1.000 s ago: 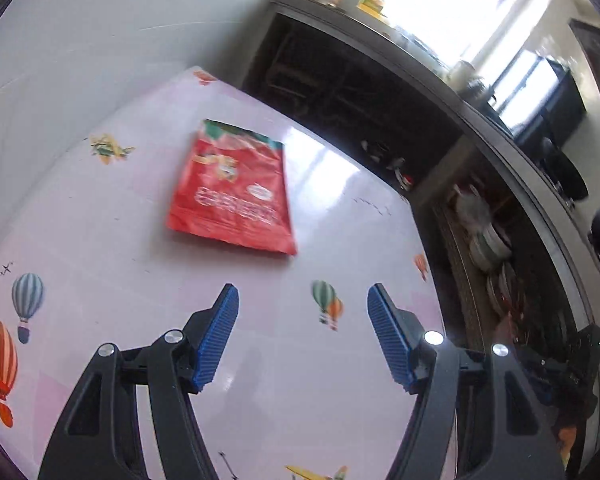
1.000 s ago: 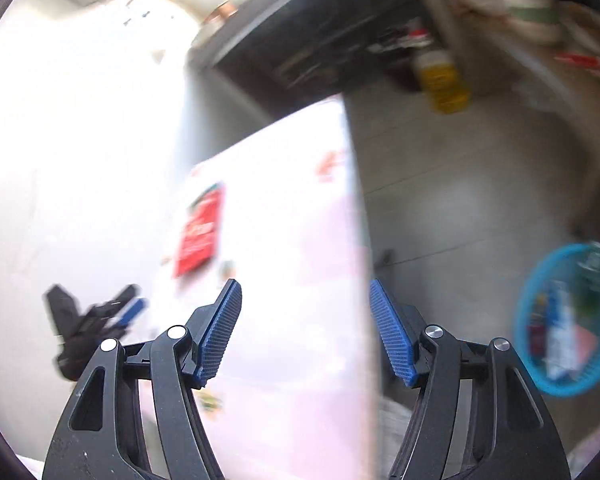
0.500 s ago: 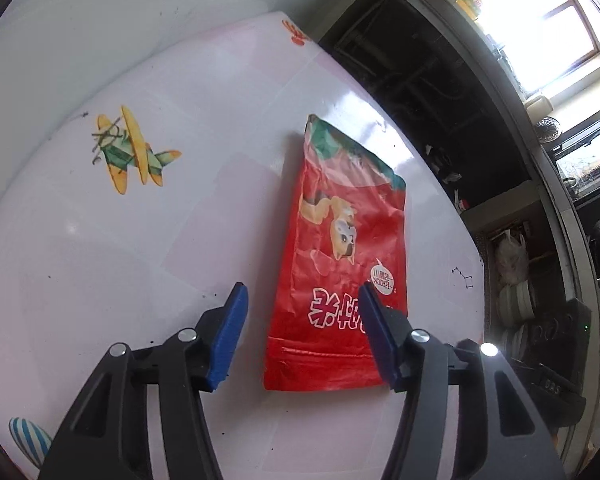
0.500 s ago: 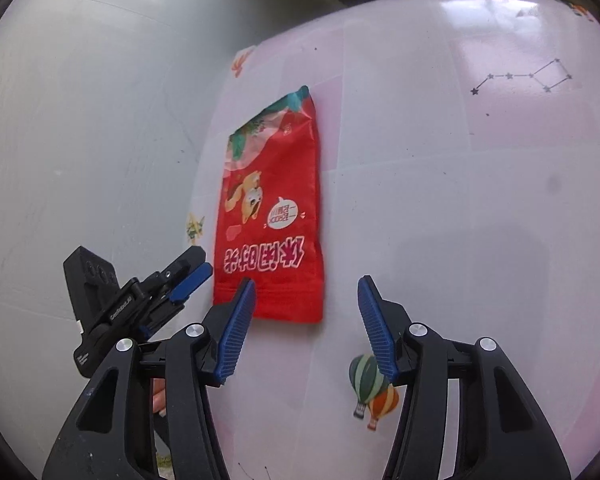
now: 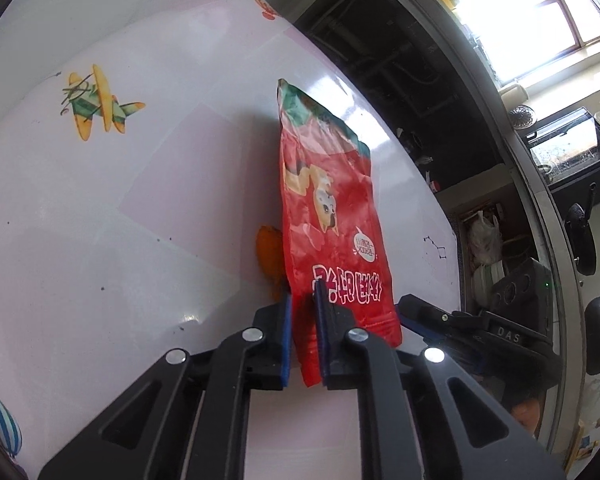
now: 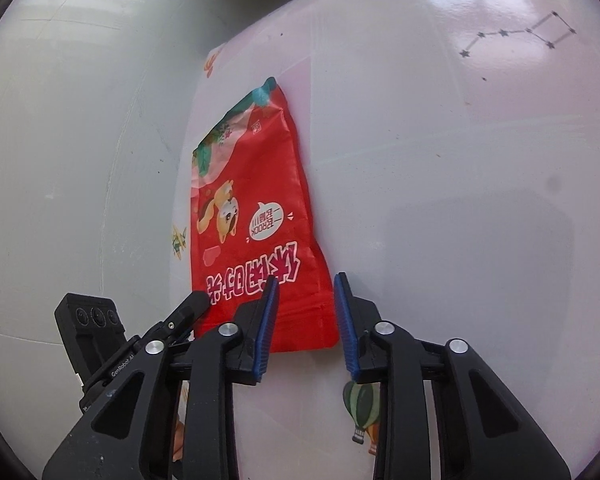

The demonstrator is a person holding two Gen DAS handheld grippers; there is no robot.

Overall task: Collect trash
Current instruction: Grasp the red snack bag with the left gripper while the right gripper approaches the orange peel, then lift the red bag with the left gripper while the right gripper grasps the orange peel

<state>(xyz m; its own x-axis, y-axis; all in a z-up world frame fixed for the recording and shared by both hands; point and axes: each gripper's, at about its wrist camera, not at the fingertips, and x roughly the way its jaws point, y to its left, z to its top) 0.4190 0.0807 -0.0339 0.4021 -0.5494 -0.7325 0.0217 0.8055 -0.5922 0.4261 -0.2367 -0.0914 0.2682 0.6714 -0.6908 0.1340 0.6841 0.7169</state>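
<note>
The bag (image 5: 332, 216) lies on the table (image 5: 100, 220) — its near left corner between the left gripper (image 5: 303, 320) fingers, its near right corner before the right gripper (image 6: 306, 320).

- Item: one red snack bag (image 5: 332, 216), flat and apparently empty, creased; cartoon dog, white lettering, green-and-white band at its far end.
- Position: it lies lengthwise away from me on the desk (image 5: 120, 240), far end on the surface.
- State: my left gripper (image 5: 302, 332) pinches its near left corner, lifting that edge; the near right corner sits between my right gripper (image 6: 305, 328) pads, ungripped.
</note>
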